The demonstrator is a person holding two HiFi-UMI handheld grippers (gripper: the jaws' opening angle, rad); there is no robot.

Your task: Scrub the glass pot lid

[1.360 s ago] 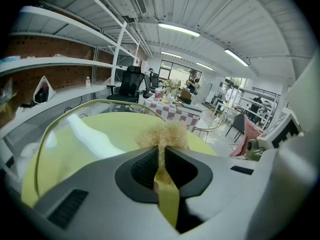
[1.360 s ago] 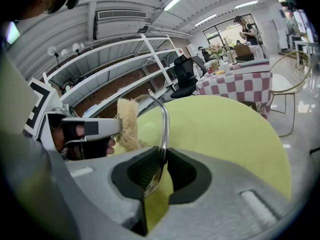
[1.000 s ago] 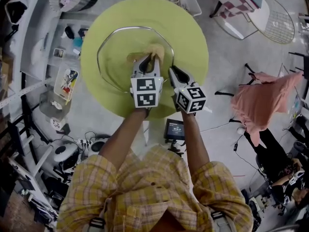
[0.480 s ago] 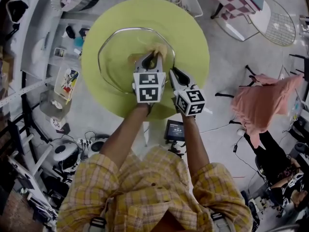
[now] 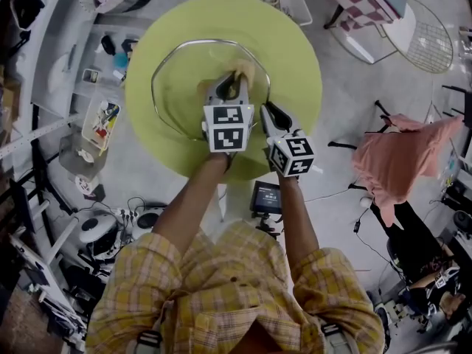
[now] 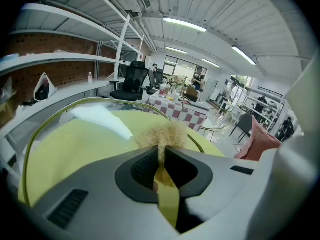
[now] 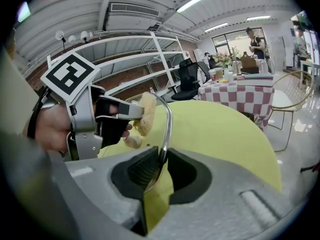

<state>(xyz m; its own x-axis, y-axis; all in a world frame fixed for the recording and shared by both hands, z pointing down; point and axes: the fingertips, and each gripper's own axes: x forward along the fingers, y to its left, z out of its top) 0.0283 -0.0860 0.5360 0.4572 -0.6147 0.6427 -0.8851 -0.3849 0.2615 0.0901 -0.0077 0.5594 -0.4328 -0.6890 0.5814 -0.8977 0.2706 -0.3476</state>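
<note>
Right gripper (image 7: 161, 164): jaws closed on the metal rim of the glass pot lid (image 5: 177, 87), near edge, on my right side. Left gripper (image 6: 161, 156): jaws pinching a tan fibrous scrubber (image 6: 162, 135), with the tuft sticking out past the tips and touching the glass.

The lid sits over the round yellow-green table (image 5: 295, 57), roughly mid-table in the head view. It's a disc, so no long axis. From the right gripper view I see it edge-on: the rim climbs out of the jaws and curls over to the left. From the left gripper view the rim arcs wide around the scrubber, so that gripper faces the glass. The lid is tilted up off the table at the clamped edge. I can't tell whether the far edge touches the tabletop.
</note>
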